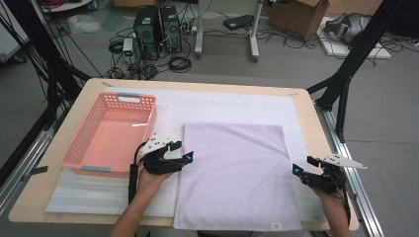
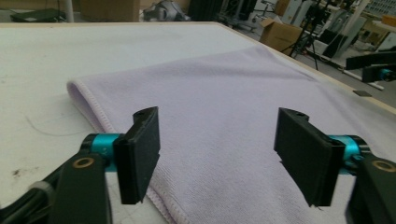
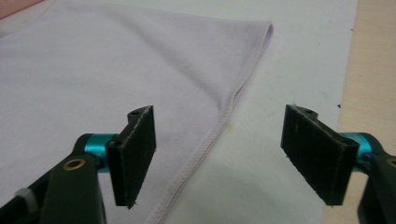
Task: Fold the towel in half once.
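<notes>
A folded lilac towel (image 1: 236, 175) lies flat on the white mat (image 1: 227, 106), just right of a pink basket (image 1: 112, 133) — the left gripper (image 1: 182, 150) at its left edge, the right gripper (image 1: 302, 165) at its right edge, both spread wide, holding nothing.

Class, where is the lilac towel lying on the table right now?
In the high view, the lilac towel lies flat on the white mat, right of the pink basket, between both grippers.
</notes>
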Tool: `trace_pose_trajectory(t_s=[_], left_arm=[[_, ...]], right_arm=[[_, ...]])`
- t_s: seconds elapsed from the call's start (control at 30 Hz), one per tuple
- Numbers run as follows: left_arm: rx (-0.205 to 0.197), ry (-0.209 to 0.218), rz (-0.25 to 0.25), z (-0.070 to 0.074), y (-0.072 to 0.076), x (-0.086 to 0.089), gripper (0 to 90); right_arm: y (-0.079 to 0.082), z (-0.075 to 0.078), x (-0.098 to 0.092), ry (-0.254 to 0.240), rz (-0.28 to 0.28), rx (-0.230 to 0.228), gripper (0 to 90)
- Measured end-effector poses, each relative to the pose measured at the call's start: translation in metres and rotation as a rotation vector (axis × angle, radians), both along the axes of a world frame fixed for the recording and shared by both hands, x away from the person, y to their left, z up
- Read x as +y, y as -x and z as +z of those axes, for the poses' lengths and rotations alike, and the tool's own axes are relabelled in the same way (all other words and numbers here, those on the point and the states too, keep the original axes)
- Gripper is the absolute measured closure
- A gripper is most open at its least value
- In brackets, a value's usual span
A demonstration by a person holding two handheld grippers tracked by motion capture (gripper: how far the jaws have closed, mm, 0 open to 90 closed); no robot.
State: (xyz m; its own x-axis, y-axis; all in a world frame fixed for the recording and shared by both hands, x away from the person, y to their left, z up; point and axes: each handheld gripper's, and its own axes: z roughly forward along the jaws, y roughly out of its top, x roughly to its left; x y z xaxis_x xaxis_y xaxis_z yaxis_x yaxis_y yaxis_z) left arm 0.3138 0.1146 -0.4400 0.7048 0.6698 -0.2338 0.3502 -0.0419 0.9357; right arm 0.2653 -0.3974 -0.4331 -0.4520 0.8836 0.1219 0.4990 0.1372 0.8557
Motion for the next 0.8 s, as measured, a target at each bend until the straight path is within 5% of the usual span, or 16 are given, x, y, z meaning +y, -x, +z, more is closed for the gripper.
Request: trace_pose_trajectory(t_s=[0.13,0.37,0.8], left_arm=[[-0.003,-0.01,0.022,0.002,0.001,0.0,20.3],[-0.003,0.002,0.019,0.002,0.003,0.002,21.5],[0.008,0.021,0.011,0.001,0.002,0.002,25.6]], right_arm=[[-0.001,0.002,0.005,0.017,0.023,-0.028,19.6],[-0.003,0.002,0.015,0.022,0.057,-0.035,19.4],[-0.001,0.003,0.015,0.012,0.027,-0.036,19.4]])
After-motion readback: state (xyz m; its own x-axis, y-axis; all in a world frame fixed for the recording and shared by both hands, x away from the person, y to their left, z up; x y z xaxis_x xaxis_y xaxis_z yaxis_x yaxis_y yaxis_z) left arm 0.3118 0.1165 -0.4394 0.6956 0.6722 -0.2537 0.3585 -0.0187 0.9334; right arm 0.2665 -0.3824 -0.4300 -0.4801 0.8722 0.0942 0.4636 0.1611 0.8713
